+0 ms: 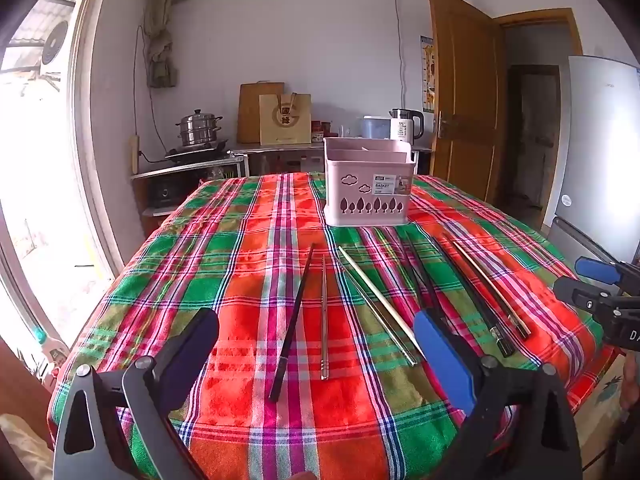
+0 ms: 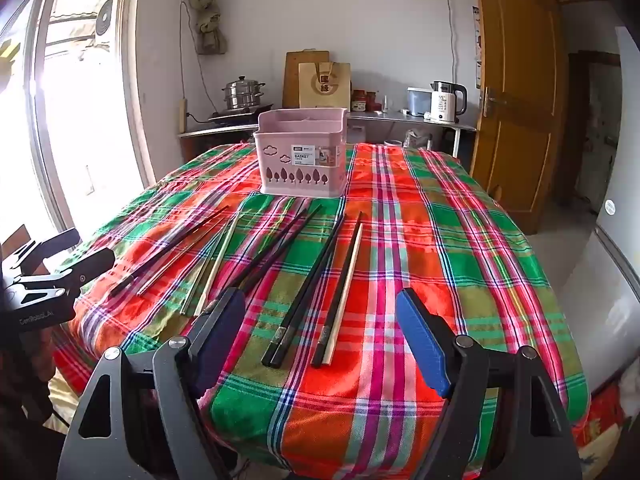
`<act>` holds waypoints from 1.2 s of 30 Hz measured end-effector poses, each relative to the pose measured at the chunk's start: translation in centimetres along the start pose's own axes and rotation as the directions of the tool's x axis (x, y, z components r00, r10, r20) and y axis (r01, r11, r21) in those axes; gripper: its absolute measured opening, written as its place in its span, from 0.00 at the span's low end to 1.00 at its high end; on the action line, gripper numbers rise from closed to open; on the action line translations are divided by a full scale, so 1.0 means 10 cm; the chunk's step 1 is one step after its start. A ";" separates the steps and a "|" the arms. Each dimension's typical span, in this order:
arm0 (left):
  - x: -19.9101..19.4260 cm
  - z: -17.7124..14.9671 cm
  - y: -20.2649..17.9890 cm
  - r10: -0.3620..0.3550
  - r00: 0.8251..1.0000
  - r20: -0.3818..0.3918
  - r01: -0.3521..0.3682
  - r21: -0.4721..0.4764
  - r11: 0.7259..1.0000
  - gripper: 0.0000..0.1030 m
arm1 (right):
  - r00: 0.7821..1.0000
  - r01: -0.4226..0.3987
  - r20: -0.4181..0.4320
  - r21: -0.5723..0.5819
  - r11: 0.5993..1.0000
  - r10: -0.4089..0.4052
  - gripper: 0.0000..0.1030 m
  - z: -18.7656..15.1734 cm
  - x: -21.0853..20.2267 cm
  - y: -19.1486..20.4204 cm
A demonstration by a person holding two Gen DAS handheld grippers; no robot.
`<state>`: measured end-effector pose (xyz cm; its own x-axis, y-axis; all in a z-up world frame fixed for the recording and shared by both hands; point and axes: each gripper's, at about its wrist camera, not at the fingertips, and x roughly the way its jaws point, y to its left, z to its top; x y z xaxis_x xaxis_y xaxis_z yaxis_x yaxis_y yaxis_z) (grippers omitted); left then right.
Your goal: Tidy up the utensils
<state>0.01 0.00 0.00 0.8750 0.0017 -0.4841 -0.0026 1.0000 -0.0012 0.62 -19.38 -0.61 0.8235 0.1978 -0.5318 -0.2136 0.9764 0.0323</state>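
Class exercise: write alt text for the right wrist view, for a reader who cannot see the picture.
An open two-finger tool hovers, holding nothing, over chopsticks laid out loose on a plaid tablecloth, black, pale and metal ones mixed. A pink basket with compartments stands upright further back on the table. The other tool shows at the left edge.

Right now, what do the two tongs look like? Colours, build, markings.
Both match. Left tongs: black angular frame with triangular cutouts and silver pivot bolts, long flat fingers faced with blue pads. Right tongs: same black frame, bolts and blue pads. White lettering marks each body, only partly readable. No cables visible.
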 end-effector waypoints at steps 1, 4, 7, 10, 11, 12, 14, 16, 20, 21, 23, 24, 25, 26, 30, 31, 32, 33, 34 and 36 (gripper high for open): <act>0.00 0.00 0.00 0.002 1.000 -0.003 -0.002 0.003 1.000 0.96 | 1.000 0.000 0.002 -0.001 1.000 0.000 0.76 0.00 0.00 -0.01; 0.01 0.01 0.02 -0.016 1.000 -0.015 0.016 -0.006 1.000 0.96 | 1.000 0.003 0.006 -0.008 1.000 -0.003 0.76 0.01 -0.01 0.02; 0.03 0.05 0.04 -0.025 0.999 -0.022 0.025 -0.013 1.000 0.96 | 1.000 0.010 0.008 -0.013 1.000 -0.010 0.76 0.02 0.01 0.05; -0.01 0.07 0.05 -0.006 1.000 -0.011 0.006 -0.004 1.000 0.96 | 1.000 0.011 0.010 -0.012 1.000 -0.011 0.76 0.04 0.00 0.06; -0.01 0.07 0.06 -0.003 1.000 -0.011 0.003 -0.005 1.000 0.96 | 1.000 0.011 0.011 -0.013 1.000 -0.011 0.76 0.04 0.00 0.05; 0.00 0.03 0.07 -0.001 1.000 -0.009 0.001 -0.005 1.000 0.96 | 1.000 0.010 0.012 -0.015 1.000 -0.010 0.76 0.04 -0.01 0.04; 0.00 0.01 0.05 0.000 1.000 -0.007 0.000 -0.005 1.000 0.96 | 1.000 0.009 0.013 -0.018 1.000 -0.009 0.76 0.04 -0.02 0.04; 0.00 0.02 0.03 0.008 1.000 -0.007 -0.008 -0.001 1.000 0.96 | 1.000 0.009 0.015 -0.020 1.000 -0.009 0.76 0.04 -0.02 0.04; -0.01 0.02 0.02 0.002 1.000 -0.010 -0.002 0.008 1.000 0.96 | 1.000 0.011 0.018 -0.026 1.000 -0.011 0.76 0.03 -0.03 0.05; -0.01 0.02 0.02 0.001 1.000 -0.010 -0.001 0.009 1.000 0.96 | 1.000 0.011 0.018 -0.028 1.000 -0.011 0.76 0.04 -0.04 0.05; -0.02 0.02 0.02 0.001 1.000 -0.006 -0.001 0.011 1.000 0.96 | 1.000 0.013 0.021 -0.029 0.999 -0.012 0.76 0.04 -0.05 0.05; -0.03 0.02 0.02 0.000 1.000 -0.004 0.000 0.011 1.000 0.96 | 1.000 0.012 0.023 -0.029 1.000 -0.011 0.76 0.04 -0.05 0.04; -0.04 0.02 0.03 -0.002 1.000 -0.002 0.002 0.011 1.000 0.96 | 1.000 0.013 0.023 -0.029 0.999 -0.012 0.75 0.05 -0.06 0.05; -0.06 0.02 0.03 -0.001 1.000 0.002 0.001 0.009 1.000 0.96 | 1.000 0.013 0.025 -0.029 1.000 -0.013 0.76 0.06 -0.06 0.04; -0.11 0.04 0.04 -0.001 1.000 0.014 0.001 0.005 1.000 0.96 | 0.999 0.016 0.032 -0.028 0.999 -0.015 0.76 0.07 -0.08 0.04; -0.12 0.04 0.04 -0.002 1.000 0.017 0.002 0.005 1.000 0.96 | 0.999 0.017 0.033 -0.028 0.999 -0.016 0.76 0.07 -0.09 0.04; -0.13 0.04 0.04 -0.002 1.000 0.018 0.002 0.005 1.000 0.96 | 0.999 0.018 0.035 -0.028 0.999 -0.017 0.76 0.08 -0.09 0.04; -0.14 0.04 0.04 -0.001 1.000 0.018 0.001 0.005 1.000 0.96 | 0.999 0.019 0.036 -0.028 0.999 -0.018 0.76 0.08 -0.10 0.03; -0.15 0.04 0.05 -0.002 1.000 0.019 0.001 0.005 1.000 0.96 | 0.999 0.019 0.037 -0.027 0.999 -0.018 0.76 0.08 -0.10 0.03; -0.15 0.04 0.04 -0.002 1.000 0.018 0.002 0.003 1.000 0.96 | 0.999 0.020 0.038 -0.028 0.999 -0.019 0.76 0.08 -0.11 0.03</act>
<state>-1.12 0.44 1.02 0.8837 -0.0006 -0.4681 0.0010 1.0000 0.0006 0.11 -19.22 0.63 0.8466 0.1825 -0.4999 -0.2119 0.9773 -0.0020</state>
